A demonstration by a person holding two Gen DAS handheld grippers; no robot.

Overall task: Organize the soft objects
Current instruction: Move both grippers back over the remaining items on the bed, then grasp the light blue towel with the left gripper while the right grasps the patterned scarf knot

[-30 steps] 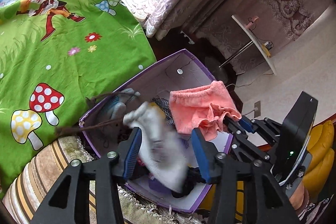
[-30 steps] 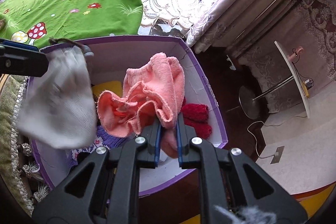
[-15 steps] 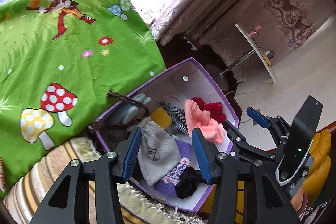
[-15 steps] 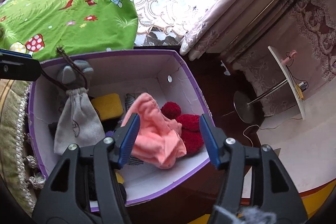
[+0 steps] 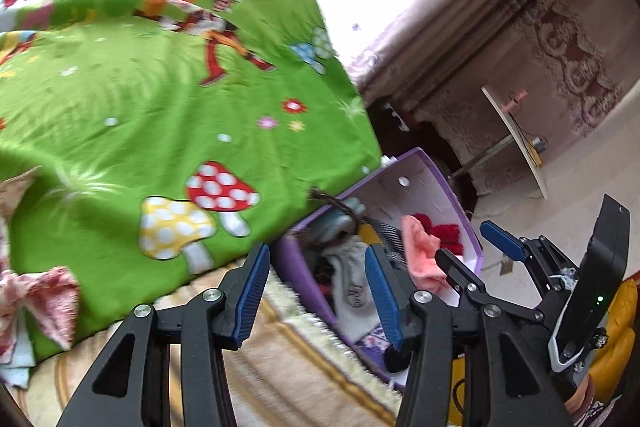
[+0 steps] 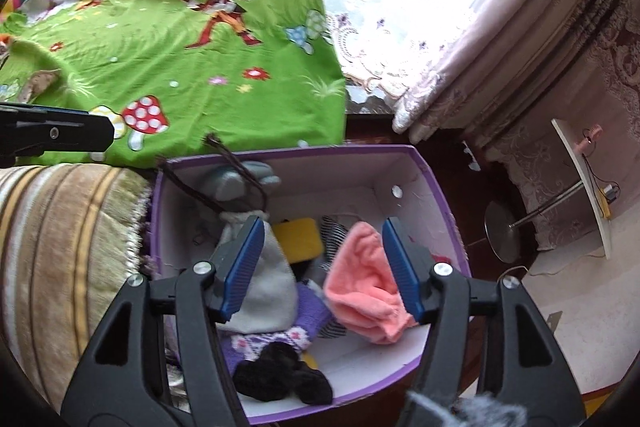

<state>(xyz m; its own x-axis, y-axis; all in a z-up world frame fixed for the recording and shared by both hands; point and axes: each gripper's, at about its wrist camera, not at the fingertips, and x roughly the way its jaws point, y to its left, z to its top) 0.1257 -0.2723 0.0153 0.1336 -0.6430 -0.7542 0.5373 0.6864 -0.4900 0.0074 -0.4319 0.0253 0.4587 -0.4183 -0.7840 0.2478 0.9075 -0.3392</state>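
While the right gripper (image 6: 322, 263) has just been opening, empty, the pink towel (image 6: 366, 287) lies in the purple box (image 6: 436, 183). Soft and light, it likely suits a pinch at a bunched fold (left gripper (image 5: 314, 291) half-open, empty).

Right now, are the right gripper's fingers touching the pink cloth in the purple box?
Apart. In the right wrist view the right gripper stands open above the purple box; the pink cloth lies loose inside, unpinched, though one finger overlaps its edge in the picture.

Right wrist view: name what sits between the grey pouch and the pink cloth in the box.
In the right wrist view, a yellow pad and striped fabric lie between the grey pouch and pink cloth.
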